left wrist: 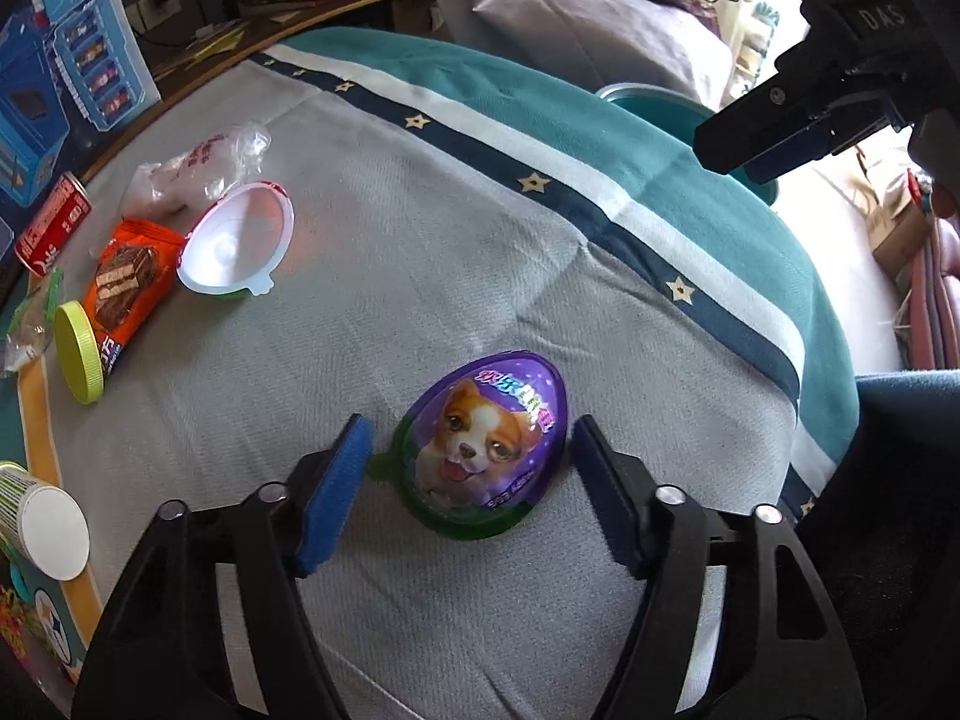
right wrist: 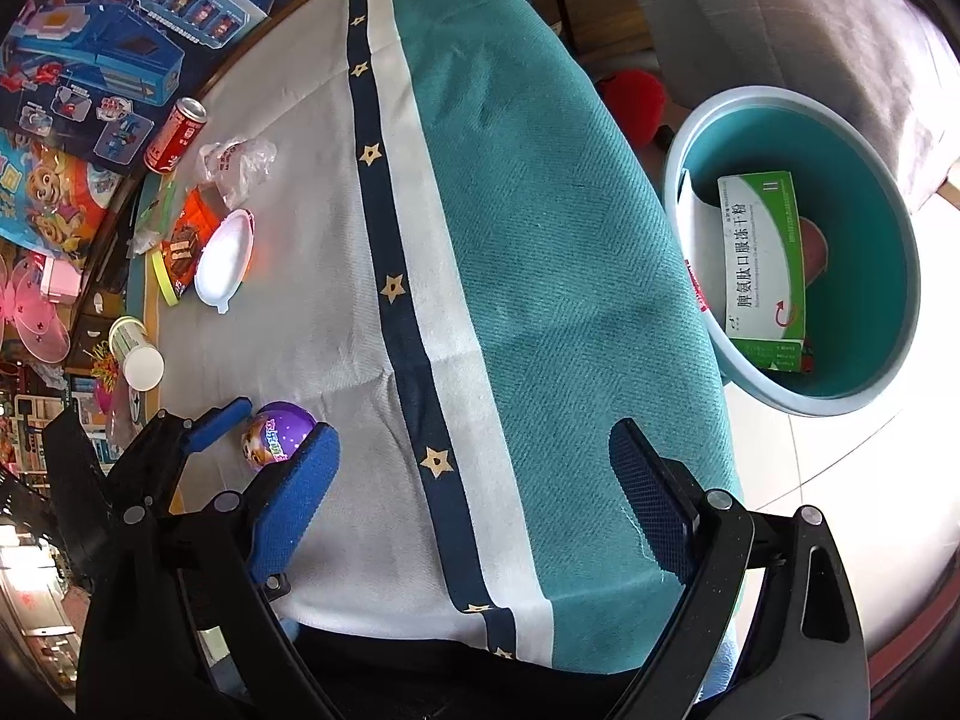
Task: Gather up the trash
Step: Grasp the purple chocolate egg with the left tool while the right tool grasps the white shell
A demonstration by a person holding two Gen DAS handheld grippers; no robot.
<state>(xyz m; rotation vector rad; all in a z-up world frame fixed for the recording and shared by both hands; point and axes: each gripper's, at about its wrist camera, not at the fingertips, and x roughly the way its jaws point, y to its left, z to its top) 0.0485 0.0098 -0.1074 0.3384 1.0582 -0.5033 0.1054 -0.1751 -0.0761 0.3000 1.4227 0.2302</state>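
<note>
- While spread with a grey, white and teal cloth, carries everything: bench [left wrist: 456,222], with scattered litter at the far left and a teal bin [right wrist: 888,276] off the right edge, down on the floor, a green-and-white box [right wrist: 765,264] already inside.
- Hangs released and empty over the teal part of the cloth, nearer the bin than the litter: right gripper [right wrist: 480,498].
- Straddles the target, unclenched, one pad on each side and neither touching as far as can be judged: left gripper [left wrist: 468,480], clearly the nearer of the two.
- Lies flat on the grey cloth right between those pads, just ahead of them: purple egg-shaped toy pack [left wrist: 489,444], printed face up.
- Runs long axis forward and a little to the right, narrow end pointing away, broad end with green rim tab toward the gripper; so crosses the short width, good for a squeeze.
- Probably needs only a small drop and a close.
</note>
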